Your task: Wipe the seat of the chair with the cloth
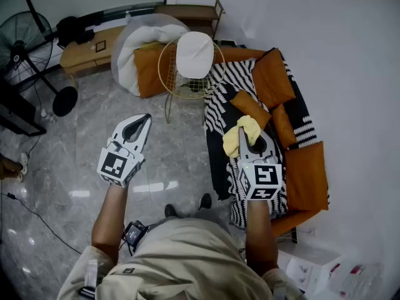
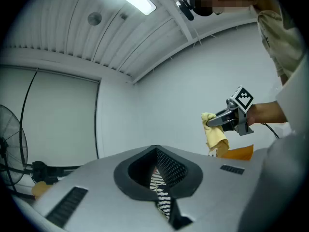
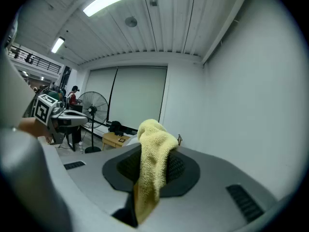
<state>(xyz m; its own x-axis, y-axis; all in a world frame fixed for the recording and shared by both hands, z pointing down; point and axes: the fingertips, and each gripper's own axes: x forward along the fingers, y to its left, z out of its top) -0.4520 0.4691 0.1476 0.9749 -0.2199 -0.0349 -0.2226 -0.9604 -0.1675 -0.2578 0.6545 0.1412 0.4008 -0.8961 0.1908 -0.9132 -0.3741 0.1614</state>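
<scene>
Grey floor (image 1: 94, 149) open left of wire chair (image 1: 187, 74)

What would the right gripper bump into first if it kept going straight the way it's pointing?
Probably nothing close. The right gripper, jaws shut on the cloth, looks level and high, heading over the chair toward the far wall; depth is unclear.

**Left tool** (image 1: 143, 120), **right tool** (image 1: 249, 137): pale grey moulded shells tapering to a point. Each has a black teardrop recess with a dimpled lining, and short ribbed black slots on the flanks.

**Marker cube** (image 1: 119, 165), one at the rear of each tool: white with black square patterns.

**Shirt** (image 1: 187, 258), behind the tools: khaki, short-sleeved.

**Shoes** (image 1: 205, 200): black.

**Small device** (image 1: 134, 233), at the waist behind the left tool: black.

**Head camera** (image 2: 192, 6): black.
</scene>
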